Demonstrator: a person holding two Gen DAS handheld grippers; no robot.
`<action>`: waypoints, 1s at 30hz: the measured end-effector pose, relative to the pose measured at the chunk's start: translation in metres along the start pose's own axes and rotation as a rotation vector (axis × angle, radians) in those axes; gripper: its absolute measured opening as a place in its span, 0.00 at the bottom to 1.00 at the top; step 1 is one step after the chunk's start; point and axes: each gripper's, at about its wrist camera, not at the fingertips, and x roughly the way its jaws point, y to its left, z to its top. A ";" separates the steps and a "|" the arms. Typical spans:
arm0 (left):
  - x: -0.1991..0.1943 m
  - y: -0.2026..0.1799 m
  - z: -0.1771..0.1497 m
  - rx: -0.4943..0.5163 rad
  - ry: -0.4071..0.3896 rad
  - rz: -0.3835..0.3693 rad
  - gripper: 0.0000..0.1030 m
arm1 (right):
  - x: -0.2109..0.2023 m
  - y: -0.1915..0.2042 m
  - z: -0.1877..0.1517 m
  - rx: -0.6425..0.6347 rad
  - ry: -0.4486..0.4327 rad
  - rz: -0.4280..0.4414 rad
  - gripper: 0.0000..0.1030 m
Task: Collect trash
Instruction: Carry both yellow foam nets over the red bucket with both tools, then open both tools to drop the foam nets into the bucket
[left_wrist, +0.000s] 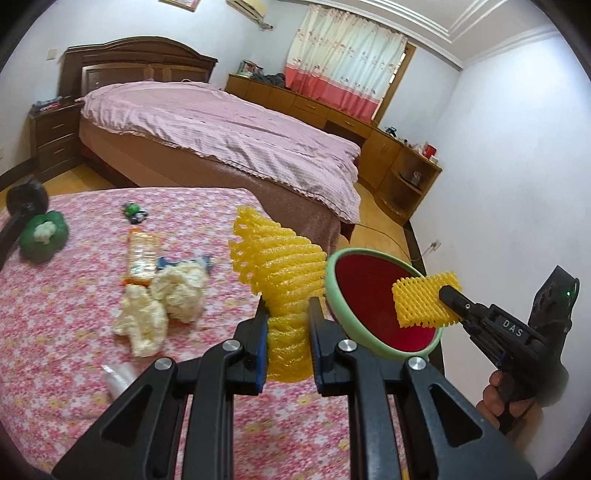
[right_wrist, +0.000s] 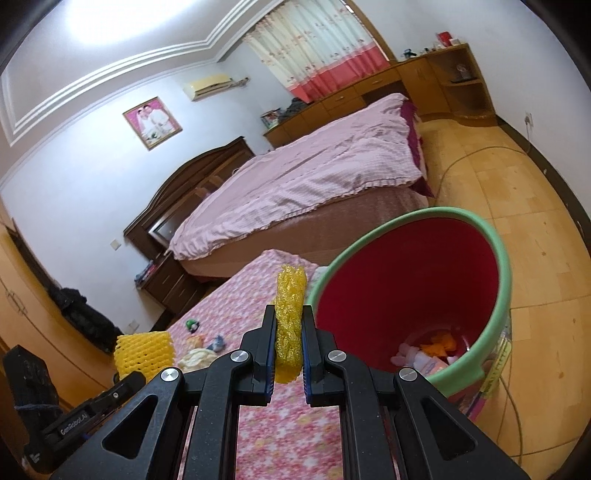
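My left gripper (left_wrist: 286, 314) is shut on a yellow foam net sleeve (left_wrist: 280, 266) and holds it above the pink floral table (left_wrist: 66, 295). My right gripper (right_wrist: 290, 317) is shut on a second yellow foam net (right_wrist: 290, 325); in the left wrist view this net (left_wrist: 424, 301) hangs over the mouth of the bin. The bin (left_wrist: 340, 295), green-rimmed and red inside, stands by the table's right edge and holds some trash (right_wrist: 428, 354). The left gripper's net also shows in the right wrist view (right_wrist: 142, 350).
On the table lie crumpled white tissues (left_wrist: 159, 306), a crushed plastic bottle (left_wrist: 142, 258), a blue wrapper (left_wrist: 166, 263), a green bag (left_wrist: 42, 236), a small green item (left_wrist: 133, 212) and clear plastic (left_wrist: 118, 376). A pink bed (left_wrist: 221, 136) stands behind. A cable (right_wrist: 509, 387) lies on the floor.
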 end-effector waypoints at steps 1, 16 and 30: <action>0.003 -0.003 -0.001 0.006 0.004 -0.004 0.17 | 0.000 -0.004 0.001 0.004 -0.001 -0.004 0.11; 0.072 -0.066 0.001 0.105 0.098 -0.084 0.17 | -0.005 -0.062 0.010 0.087 -0.015 -0.092 0.11; 0.133 -0.099 -0.007 0.157 0.193 -0.127 0.18 | 0.001 -0.096 0.012 0.123 0.001 -0.142 0.11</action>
